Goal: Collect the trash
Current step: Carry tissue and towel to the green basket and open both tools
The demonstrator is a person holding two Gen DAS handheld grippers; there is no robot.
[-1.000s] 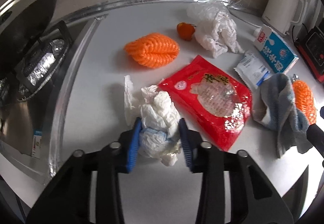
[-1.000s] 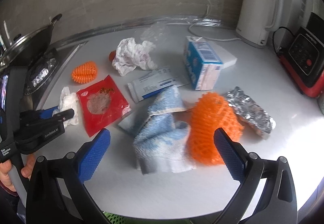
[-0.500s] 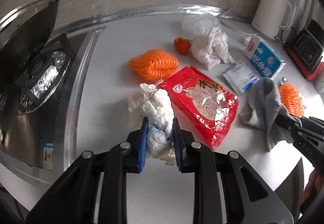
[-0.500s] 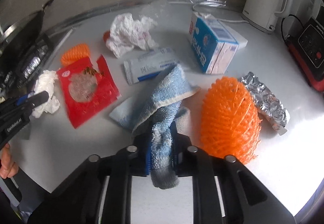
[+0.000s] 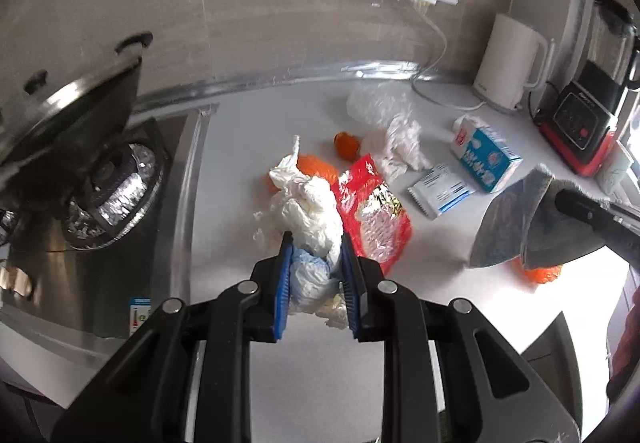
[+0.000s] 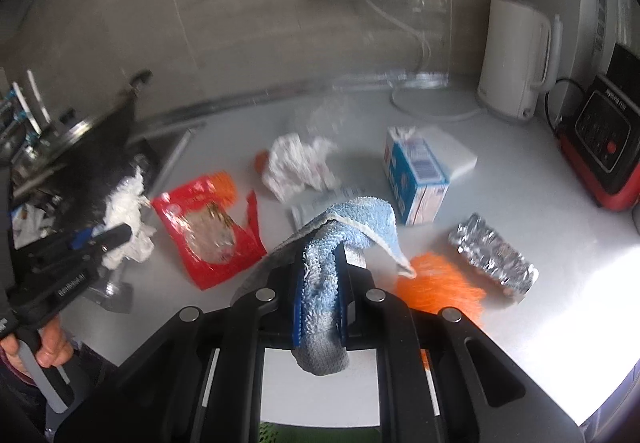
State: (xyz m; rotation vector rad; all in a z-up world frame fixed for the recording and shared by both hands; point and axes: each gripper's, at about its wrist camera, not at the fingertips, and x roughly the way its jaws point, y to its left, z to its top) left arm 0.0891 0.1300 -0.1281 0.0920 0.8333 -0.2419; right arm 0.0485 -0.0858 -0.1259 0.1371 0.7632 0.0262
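My left gripper (image 5: pixel 314 275) is shut on a crumpled white tissue wad (image 5: pixel 310 211) and holds it above the white counter (image 5: pixel 312 383); the wad also shows in the right wrist view (image 6: pixel 128 211). My right gripper (image 6: pixel 320 295) is shut on a blue towel (image 6: pixel 352 219), lifted off the counter; it hangs at the right of the left wrist view (image 5: pixel 508 231). On the counter lie a red snack bag (image 5: pixel 374 215), an orange foam net (image 6: pixel 440 283), a foil wad (image 6: pixel 492 255), a blue milk carton (image 6: pixel 416 175), a crumpled white plastic bag (image 6: pixel 300 163) and a small white-blue sachet (image 5: pixel 440 191).
A stove with a dark wok (image 5: pixel 68 115) stands to the left. A white kettle (image 5: pixel 508 63) and a red-black appliance (image 5: pixel 580 119) stand at the back right. A second orange net (image 5: pixel 316 165) and a small orange piece (image 5: pixel 346 145) lie behind the tissue.
Both grippers have risen from the counter with their loads: the left lifted the tissue wad, the right lifted the blue towel off the orange net.
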